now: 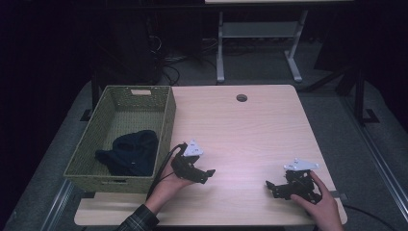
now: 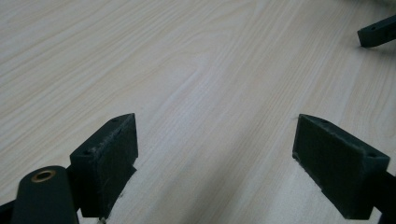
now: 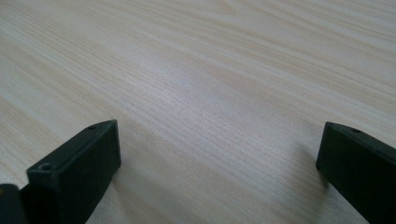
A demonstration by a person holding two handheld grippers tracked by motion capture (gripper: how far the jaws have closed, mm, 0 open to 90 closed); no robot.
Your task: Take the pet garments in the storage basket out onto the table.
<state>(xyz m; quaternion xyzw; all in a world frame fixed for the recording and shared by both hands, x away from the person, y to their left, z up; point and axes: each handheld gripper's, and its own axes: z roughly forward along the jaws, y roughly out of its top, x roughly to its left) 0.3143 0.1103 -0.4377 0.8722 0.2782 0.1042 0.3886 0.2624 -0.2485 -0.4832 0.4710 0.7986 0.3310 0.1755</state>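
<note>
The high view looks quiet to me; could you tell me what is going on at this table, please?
A person rests the left gripper and the right gripper on the wooden table, both open and holding nothing. A dark garment lies inside the woven basket at the table's left edge.

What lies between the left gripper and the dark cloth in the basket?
The basket's near-side woven wall does. The left gripper rests open on the table just outside it, pointing away, while the dark cloth lies inside. The basket top is open.

A garment (image 1: 130,153) lies in the basket (image 1: 166,126) on the table's (image 1: 250,130) left edge.
</note>
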